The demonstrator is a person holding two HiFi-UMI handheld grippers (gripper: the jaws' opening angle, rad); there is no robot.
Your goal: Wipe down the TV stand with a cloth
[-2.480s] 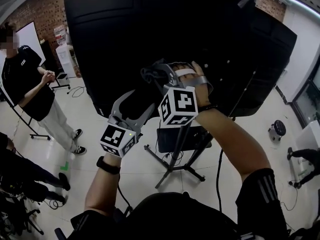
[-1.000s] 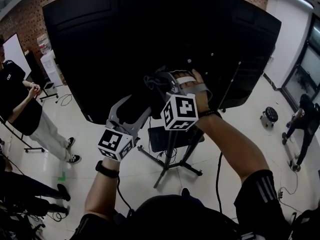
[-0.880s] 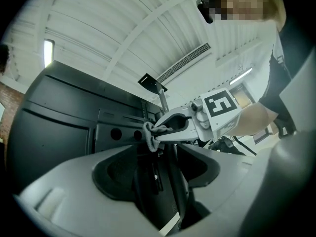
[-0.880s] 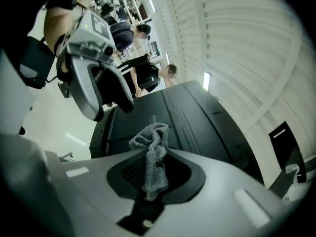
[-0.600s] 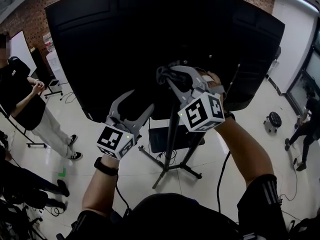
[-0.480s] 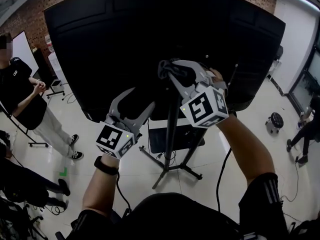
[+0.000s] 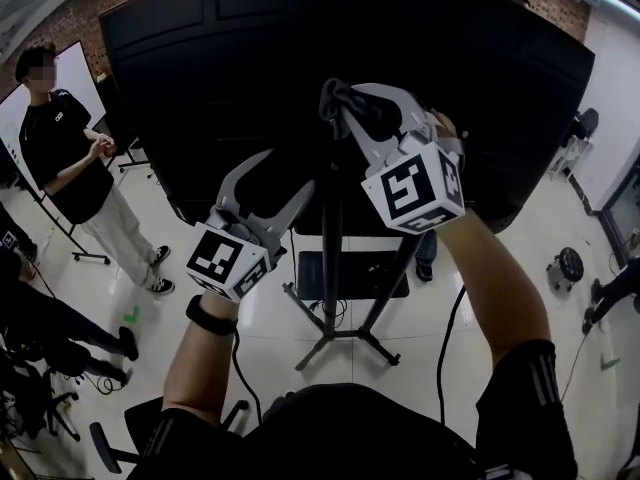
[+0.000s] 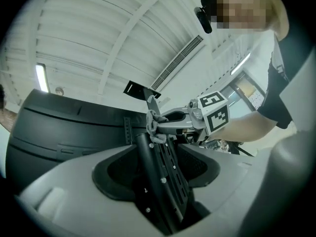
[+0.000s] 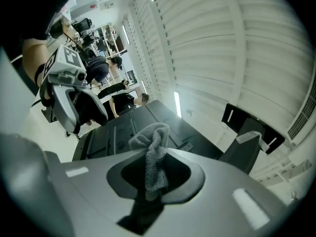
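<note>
The TV stand's black pole (image 7: 332, 230) rises to the back of a big black TV (image 7: 230, 63). My right gripper (image 7: 338, 96) is shut on a dark grey cloth (image 7: 334, 98), pressed against the top of the pole. In the right gripper view the cloth (image 9: 155, 154) hangs bunched between the jaws, with the TV's back (image 9: 143, 117) behind it. My left gripper (image 7: 283, 174) is open, lower and to the left of the pole. In the left gripper view the pole (image 8: 150, 174) runs up between the spread jaws to the cloth (image 8: 155, 128) and the right gripper (image 8: 170, 125).
The stand's legs (image 7: 335, 340) spread on the white floor below a black shelf (image 7: 350, 274). A person in black (image 7: 70, 148) stands at the left by a whiteboard. A cable (image 7: 440, 353) hangs right of the stand; a stool (image 7: 568, 265) stands far right.
My right gripper has carried the cloth up and a little right along the pole. The left gripper has stayed open and has barely moved.
</note>
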